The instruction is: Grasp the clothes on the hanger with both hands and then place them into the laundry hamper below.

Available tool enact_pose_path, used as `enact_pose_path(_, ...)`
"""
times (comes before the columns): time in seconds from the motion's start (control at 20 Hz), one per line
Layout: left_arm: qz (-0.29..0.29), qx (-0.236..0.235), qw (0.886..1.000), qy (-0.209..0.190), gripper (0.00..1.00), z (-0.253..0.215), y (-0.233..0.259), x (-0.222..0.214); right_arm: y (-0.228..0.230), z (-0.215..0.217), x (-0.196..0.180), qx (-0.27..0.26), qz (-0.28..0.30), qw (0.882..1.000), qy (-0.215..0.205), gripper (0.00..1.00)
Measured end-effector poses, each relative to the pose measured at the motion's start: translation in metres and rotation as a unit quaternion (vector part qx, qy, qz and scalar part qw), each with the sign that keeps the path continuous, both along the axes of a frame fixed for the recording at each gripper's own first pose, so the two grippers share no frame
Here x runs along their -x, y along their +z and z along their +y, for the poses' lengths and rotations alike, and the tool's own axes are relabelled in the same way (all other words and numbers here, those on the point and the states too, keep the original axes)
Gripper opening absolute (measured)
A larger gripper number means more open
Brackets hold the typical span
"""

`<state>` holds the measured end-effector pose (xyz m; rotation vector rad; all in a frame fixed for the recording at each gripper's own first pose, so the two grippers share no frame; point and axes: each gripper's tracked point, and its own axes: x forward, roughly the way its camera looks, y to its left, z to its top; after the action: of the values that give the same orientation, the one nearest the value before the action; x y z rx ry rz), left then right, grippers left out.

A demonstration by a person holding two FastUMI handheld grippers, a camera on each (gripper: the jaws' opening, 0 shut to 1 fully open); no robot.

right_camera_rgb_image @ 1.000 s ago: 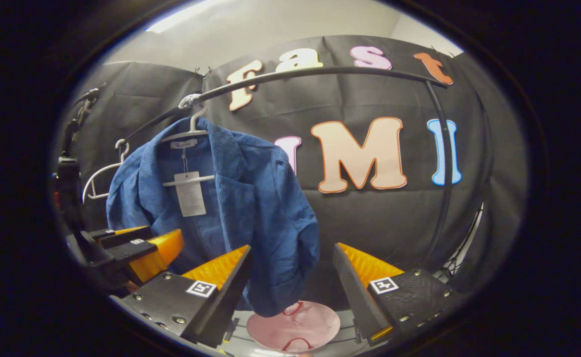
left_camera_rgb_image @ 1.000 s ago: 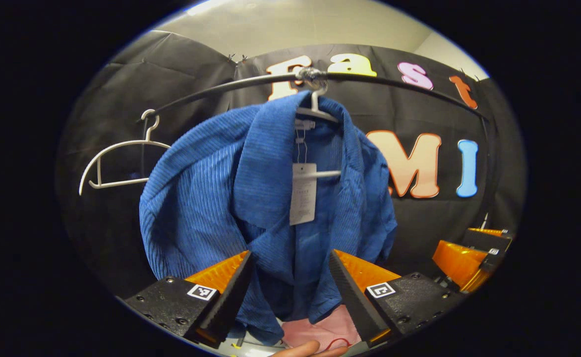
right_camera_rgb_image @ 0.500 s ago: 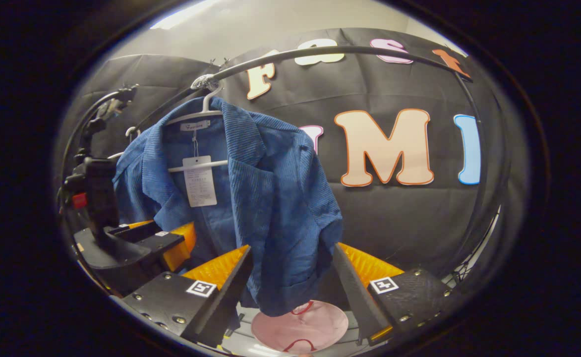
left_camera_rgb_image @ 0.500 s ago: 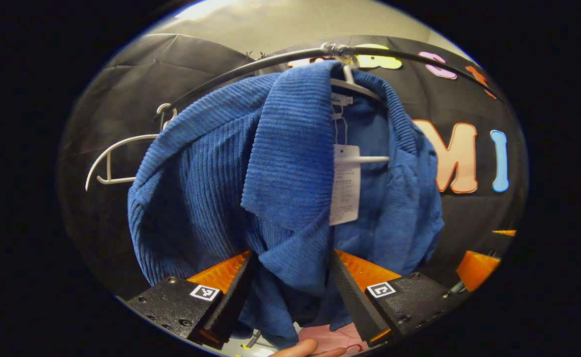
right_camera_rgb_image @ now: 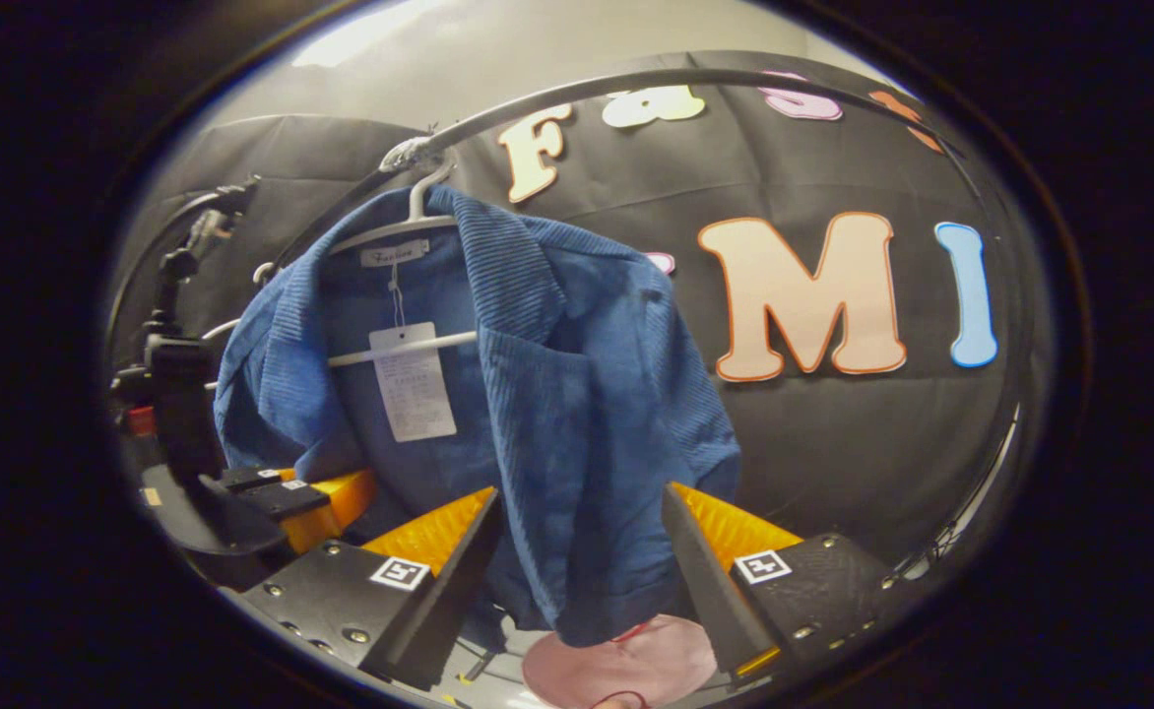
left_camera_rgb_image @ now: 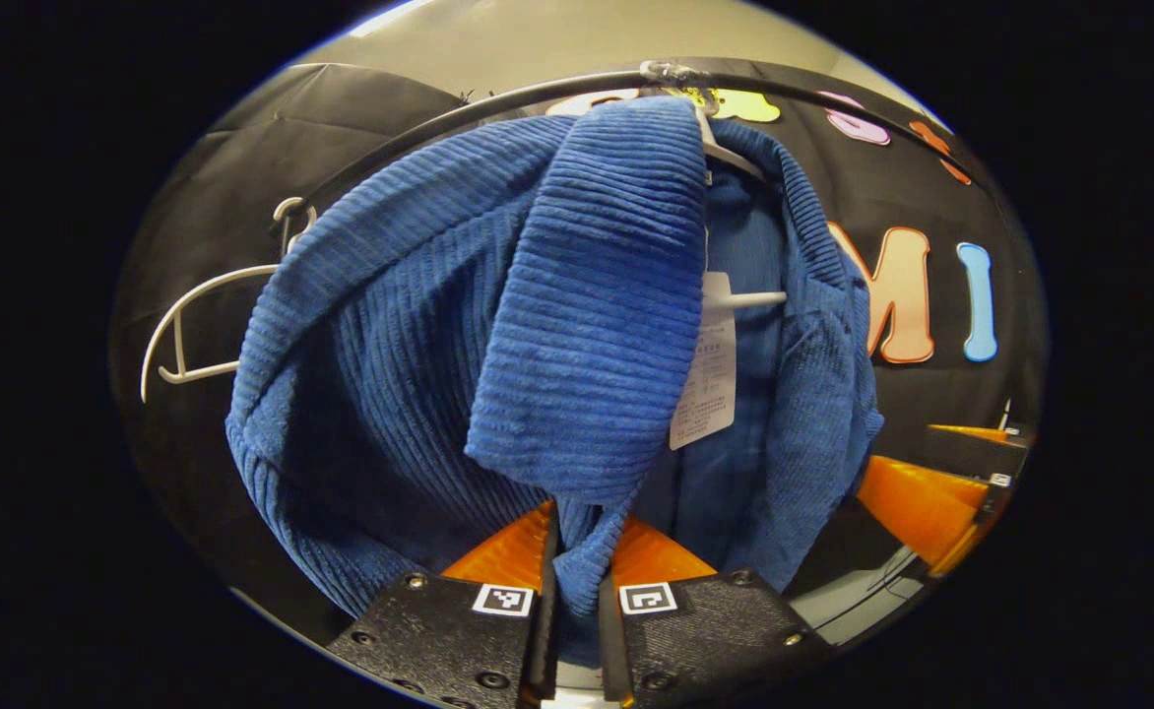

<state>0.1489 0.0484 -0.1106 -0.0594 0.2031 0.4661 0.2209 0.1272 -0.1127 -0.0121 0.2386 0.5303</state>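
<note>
Left gripper view: the left gripper (left_camera_rgb_image: 577, 571) pinches a fold of the blue ribbed corduroy jacket (left_camera_rgb_image: 538, 325), which hangs on a white plastic hanger (right_camera_rgb_image: 410, 222) from the black rail (right_camera_rgb_image: 636, 84). Its white paper tag (right_camera_rgb_image: 412, 382) is unreadable. The right gripper (right_camera_rgb_image: 577, 551) stands wide around the jacket's hem, above the pink round hamper (right_camera_rgb_image: 626, 665), whose contents are hidden.

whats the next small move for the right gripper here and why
Probably close the right gripper on the blue jacket. Its fingers stand open on either side of the jacket's hanging right front, while the left gripper is already shut on the lapel edge. The jacket is on the white hanger, so both need hold before lifting off.
</note>
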Motion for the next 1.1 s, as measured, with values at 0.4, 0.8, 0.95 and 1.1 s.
enact_pose_path(0.4,-0.004,0.032,0.999,-0.009,0.06,0.0,0.009,0.028,-0.005,0.046,-0.034,-0.011,0.0,1.0,0.003,0.97)
enact_pose_path(0.8,-0.025,0.033,0.997,-0.07,0.05,-0.027,0.049,0.053,0.0,0.057,-0.068,-0.038,0.005,0.999,-0.02,0.26)
enact_pose_path(0.95,-0.026,0.032,0.996,-0.085,0.05,-0.031,0.06,0.064,0.004,0.056,-0.062,-0.04,0.006,0.999,-0.022,0.06)
enact_pose_path(1.1,-0.034,0.035,0.995,-0.092,0.05,-0.027,0.076,0.08,0.014,0.046,-0.054,-0.023,-0.017,0.999,-0.034,0.04)
